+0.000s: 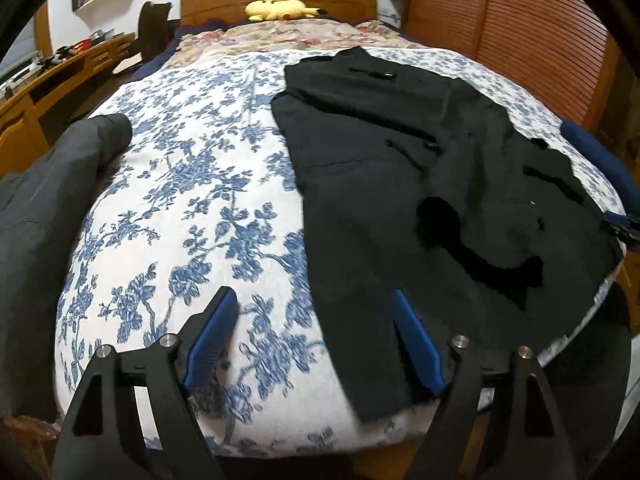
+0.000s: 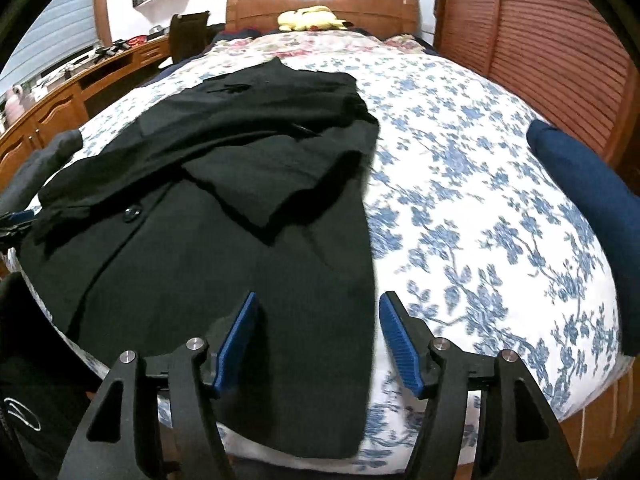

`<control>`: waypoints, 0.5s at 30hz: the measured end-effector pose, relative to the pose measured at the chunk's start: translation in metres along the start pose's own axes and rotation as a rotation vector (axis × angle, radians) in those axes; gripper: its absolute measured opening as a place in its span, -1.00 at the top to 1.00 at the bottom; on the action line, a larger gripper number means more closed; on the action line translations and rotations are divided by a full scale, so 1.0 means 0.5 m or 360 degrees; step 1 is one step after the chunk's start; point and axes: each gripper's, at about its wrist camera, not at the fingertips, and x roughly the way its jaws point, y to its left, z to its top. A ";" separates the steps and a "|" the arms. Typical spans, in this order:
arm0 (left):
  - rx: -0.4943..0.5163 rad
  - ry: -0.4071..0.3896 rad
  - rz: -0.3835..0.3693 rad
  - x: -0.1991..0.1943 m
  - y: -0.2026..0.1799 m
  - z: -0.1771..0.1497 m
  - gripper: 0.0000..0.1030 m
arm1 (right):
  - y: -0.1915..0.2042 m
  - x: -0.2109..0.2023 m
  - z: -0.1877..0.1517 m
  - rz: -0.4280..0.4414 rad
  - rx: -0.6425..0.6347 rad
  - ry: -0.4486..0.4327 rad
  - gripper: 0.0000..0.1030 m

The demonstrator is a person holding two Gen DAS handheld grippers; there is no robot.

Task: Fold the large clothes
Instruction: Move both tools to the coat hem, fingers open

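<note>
A black button-front garment (image 1: pixel 400 168) lies spread on the bed, partly folded, with a sleeve laid across its body (image 2: pixel 256 160). In the left wrist view my left gripper (image 1: pixel 312 300) hovers open over the garment's near left edge; its right finger is above the black cloth, its left one above the sheet. In the right wrist view my right gripper (image 2: pixel 318 304) stands open above the garment's near right hem, with nothing pinched between its blue pads (image 2: pixel 400 340). The right gripper's tip (image 1: pixel 622 228) peeks in at the far right of the left wrist view.
The bed carries a blue-flowered white sheet (image 1: pixel 192 208) and a wooden headboard (image 2: pixel 320 4) with a yellow plush toy (image 1: pixel 280 7). A grey garment (image 1: pixel 48 200) lies at the left edge, a navy one (image 2: pixel 588 184) at the right. A wooden desk (image 1: pixel 48 80) stands left, slatted doors (image 2: pixel 540 40) right.
</note>
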 end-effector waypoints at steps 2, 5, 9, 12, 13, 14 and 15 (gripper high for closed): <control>-0.0003 -0.0006 -0.0028 -0.008 -0.001 -0.006 -0.47 | -0.013 -0.005 -0.009 0.0009 0.0012 0.0002 -0.26; -0.0015 -0.0011 -0.0067 -0.020 0.000 -0.013 -0.27 | -0.021 -0.002 -0.012 0.0010 0.0008 0.0006 -0.26; -0.0017 -0.0012 -0.0122 -0.029 -0.006 -0.018 0.06 | -0.017 -0.006 -0.017 0.0002 -0.0027 0.0011 -0.26; -0.0021 -0.0007 -0.0145 -0.030 -0.010 -0.024 0.08 | -0.009 -0.001 -0.020 -0.0010 -0.0068 0.0026 -0.26; -0.0023 -0.0008 -0.0143 -0.030 -0.010 -0.026 0.08 | -0.007 0.000 -0.020 -0.0016 -0.0088 0.0030 -0.26; -0.0027 -0.0010 -0.0142 -0.030 -0.010 -0.027 0.08 | -0.006 -0.001 -0.021 -0.0016 -0.0096 0.0032 -0.26; -0.0031 -0.0012 -0.0141 -0.031 -0.010 -0.030 0.08 | -0.007 -0.002 -0.021 -0.0012 -0.0095 0.0035 -0.26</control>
